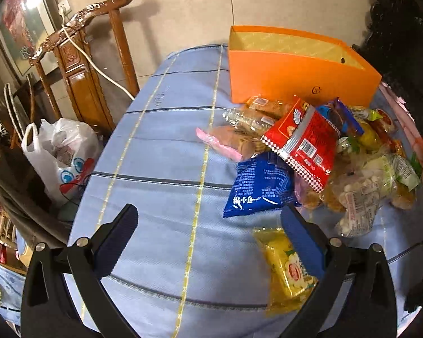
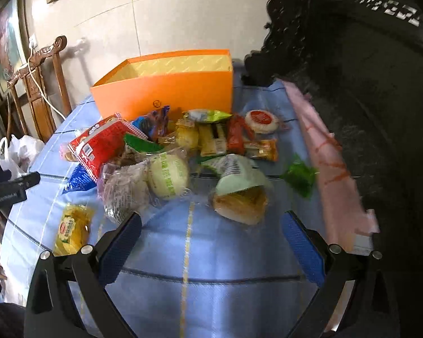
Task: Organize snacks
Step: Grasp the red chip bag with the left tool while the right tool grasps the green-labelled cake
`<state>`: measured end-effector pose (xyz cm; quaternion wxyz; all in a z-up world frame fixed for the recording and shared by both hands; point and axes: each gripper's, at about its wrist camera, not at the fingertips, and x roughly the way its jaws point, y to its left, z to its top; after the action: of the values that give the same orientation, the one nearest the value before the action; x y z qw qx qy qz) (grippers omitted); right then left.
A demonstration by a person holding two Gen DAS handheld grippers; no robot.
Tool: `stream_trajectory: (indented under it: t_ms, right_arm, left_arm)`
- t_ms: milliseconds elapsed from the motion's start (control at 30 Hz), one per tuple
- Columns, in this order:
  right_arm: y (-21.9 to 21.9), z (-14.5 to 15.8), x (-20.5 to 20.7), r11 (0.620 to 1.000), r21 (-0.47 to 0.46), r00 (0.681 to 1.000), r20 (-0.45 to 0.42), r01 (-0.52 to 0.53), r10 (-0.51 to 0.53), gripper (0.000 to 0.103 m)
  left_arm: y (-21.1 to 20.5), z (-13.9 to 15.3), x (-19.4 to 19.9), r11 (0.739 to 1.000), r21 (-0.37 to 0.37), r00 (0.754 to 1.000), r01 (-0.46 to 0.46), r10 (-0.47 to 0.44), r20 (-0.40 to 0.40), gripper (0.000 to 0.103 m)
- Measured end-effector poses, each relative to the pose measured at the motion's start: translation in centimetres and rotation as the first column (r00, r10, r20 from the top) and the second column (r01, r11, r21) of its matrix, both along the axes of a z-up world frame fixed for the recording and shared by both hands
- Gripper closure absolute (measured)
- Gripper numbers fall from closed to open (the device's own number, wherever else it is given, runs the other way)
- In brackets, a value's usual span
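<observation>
Two handheld grippers hover over a table covered by a pale blue cloth (image 1: 160,152) with yellow and dark stripes. The left gripper (image 1: 210,225) has its jaws wide apart and holds nothing; a yellow snack packet (image 1: 284,267) lies on the cloth just under its right finger. The right gripper (image 2: 211,231) also has its jaws spread apart, empty, above bare cloth just in front of a heap of snacks.

The heap includes a red packet (image 2: 98,143) with a checkered edge resting on a blue bag (image 1: 256,188), a clear bag of small pale pieces (image 1: 361,200), a round pale green wrapped bun (image 2: 169,174) and a wrapped bread roll (image 2: 239,197). Behind the heap, at the far side of the table, stands an open orange box (image 2: 166,90) with a yellow lining. A carved wooden chair (image 1: 81,64) stands beside the table, with a white plastic bag (image 1: 59,152) near it.
</observation>
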<state>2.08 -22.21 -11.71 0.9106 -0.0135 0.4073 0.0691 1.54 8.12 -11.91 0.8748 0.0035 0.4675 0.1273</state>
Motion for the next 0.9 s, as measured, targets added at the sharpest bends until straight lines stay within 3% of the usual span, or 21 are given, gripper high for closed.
stream_trajectory:
  t_ms: [100,167,333,433,500,567,700,733,800,900]
  right_arm:
    - [0.9,-1.2,3.4,0.995,0.094,0.999,0.044,0.023,-0.027,0.003]
    - [1.9,-2.3,6.1,0.995,0.095,1.000,0.017,0.014,-0.016,0.003]
    - [4.3,-5.7,9.6,0.992,-0.027,0.992,-0.042,-0.122,0.121,0.003]
    - [4.4,-6.0,9.2,0.967,-0.221,0.991,0.016,-0.127,0.134,0.003]
    - [3.3,-6.6,9.3,0.949,-0.287,0.992,-0.042,-0.129,0.122,0.003]
    - [1.9,-6.8,9.2,0.966,-0.229,0.990,-0.095,-0.120,0.101,0.003]
    - [2.7,-6.0,9.0,0.984,0.019,0.978,-0.109,-0.176,0.177,0.003]
    - [3.3,-6.2,9.1,0.979,0.033,0.970,-0.132,-0.201,0.203,0.003]
    - [5.0,-7.0,9.1,0.977,-0.092,0.972,-0.155,-0.192,0.176,0.003]
    - [3.2,-7.6,9.1,0.996,-0.090,0.980,-0.196,-0.008,-0.010,0.003]
  left_arm:
    - [-0.2,-0.6,1.2,1.000,0.000,1.000,0.026,-0.026,-0.012,0.004]
    - [-0.4,-1.0,2.0,1.000,0.007,0.999,0.031,-0.031,-0.035,0.004]
    - [0.0,-1.8,2.9,1.000,0.026,0.998,0.012,-0.010,-0.065,0.004]
    - [0.2,-2.6,3.3,1.000,0.015,0.994,-0.004,0.006,-0.107,0.004]
    - [0.2,-2.5,3.1,1.000,0.013,0.995,-0.007,0.009,-0.104,0.004]
    - [-0.1,-2.6,3.1,1.000,0.021,0.994,0.001,0.001,-0.106,0.004]
    - [-1.0,-2.1,3.8,0.999,0.007,0.996,0.036,-0.035,-0.084,0.004]
    - [-1.4,-1.8,4.1,0.998,-0.010,0.996,0.058,-0.059,-0.068,0.004]
    - [-2.4,-1.0,4.8,0.995,-0.023,0.994,0.101,-0.102,-0.035,0.004]
    - [-3.8,-0.3,6.0,0.987,0.024,0.987,0.162,-0.162,0.013,0.004]
